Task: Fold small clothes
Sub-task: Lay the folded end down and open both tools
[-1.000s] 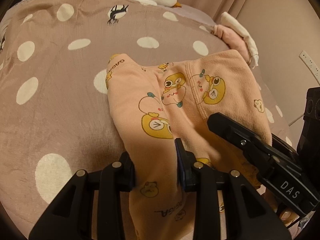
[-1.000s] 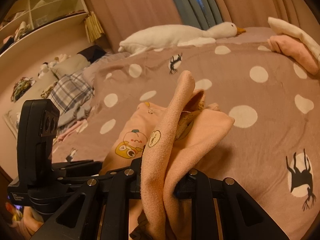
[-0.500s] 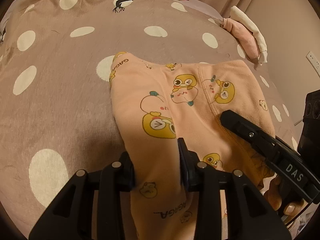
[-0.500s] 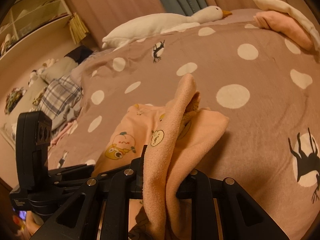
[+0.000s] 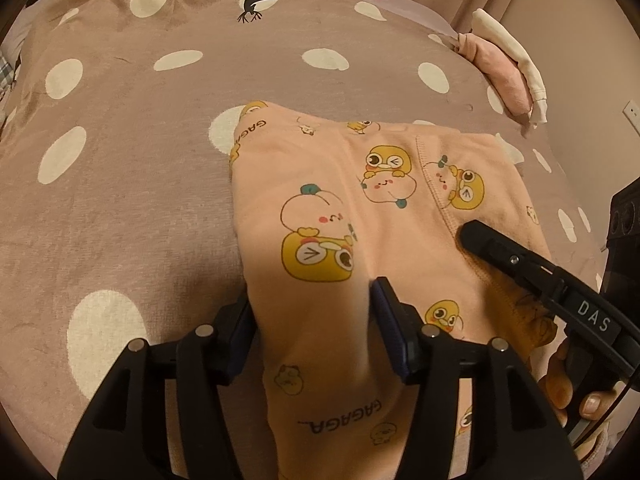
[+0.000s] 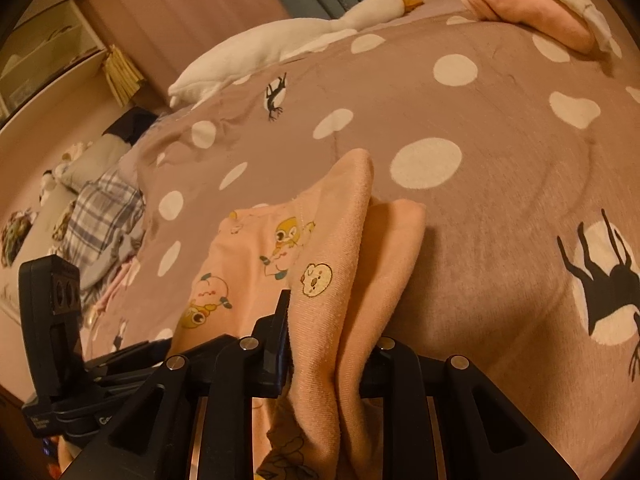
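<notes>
A peach children's garment [image 5: 340, 200] printed with yellow cartoon animals lies on the polka-dot bedspread [image 5: 120, 184]. My left gripper [image 5: 312, 308] straddles its near left part. Its jaws are opening; the cloth lies flat between them and the pads no longer pinch it. In the right wrist view my right gripper [image 6: 332, 332] is shut on a doubled fold of the same garment [image 6: 248, 264], which stands up out of the jaws. That gripper's black finger [image 5: 500, 252] rests over the garment's right side in the left wrist view.
A white plush goose [image 6: 280, 44] lies at the far edge of the bed. Folded pink and white clothes [image 5: 504, 76] sit at the far right. A plaid cloth pile [image 6: 100, 216] and shelves [image 6: 40, 40] are off to the left. A person's hand [image 5: 560, 384] holds the right gripper.
The left jaws have spread wider around the cloth. The right gripper has sunk toward the bed and rolled, still holding its fold, which now leans to the right.
</notes>
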### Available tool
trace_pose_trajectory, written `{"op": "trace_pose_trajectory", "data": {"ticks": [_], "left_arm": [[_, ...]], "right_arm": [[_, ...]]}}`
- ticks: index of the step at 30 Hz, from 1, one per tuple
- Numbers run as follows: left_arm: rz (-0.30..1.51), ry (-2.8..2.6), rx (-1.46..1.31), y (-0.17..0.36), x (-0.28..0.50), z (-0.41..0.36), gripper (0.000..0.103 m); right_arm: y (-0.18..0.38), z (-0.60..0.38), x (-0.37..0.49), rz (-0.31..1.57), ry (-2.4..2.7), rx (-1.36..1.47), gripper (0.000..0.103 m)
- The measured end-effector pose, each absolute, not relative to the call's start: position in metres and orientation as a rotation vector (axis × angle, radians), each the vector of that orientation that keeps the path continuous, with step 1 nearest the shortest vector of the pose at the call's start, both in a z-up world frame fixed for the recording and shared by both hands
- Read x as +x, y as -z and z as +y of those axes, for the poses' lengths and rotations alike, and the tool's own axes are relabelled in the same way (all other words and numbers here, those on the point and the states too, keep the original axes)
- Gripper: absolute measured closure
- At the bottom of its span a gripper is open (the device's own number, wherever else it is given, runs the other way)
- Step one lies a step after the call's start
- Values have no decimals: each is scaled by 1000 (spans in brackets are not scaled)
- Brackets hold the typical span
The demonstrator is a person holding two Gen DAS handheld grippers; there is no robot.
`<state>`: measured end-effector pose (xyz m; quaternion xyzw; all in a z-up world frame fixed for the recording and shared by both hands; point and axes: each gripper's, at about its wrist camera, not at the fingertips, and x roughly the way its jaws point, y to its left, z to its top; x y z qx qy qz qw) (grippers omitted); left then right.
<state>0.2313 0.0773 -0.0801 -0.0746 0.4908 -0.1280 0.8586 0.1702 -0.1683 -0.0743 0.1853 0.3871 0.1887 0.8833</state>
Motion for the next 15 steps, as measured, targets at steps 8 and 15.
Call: {"op": "trace_pose_trajectory", "data": {"ticks": [8,15], "left_arm": [[1033,236,-137,81,230,79,33],[1040,207,-117,81,228,81,22]], "right_arm": [[77,-171,173,831,-378,399,81],[78,-174,173,862,-344,392,76]]}}
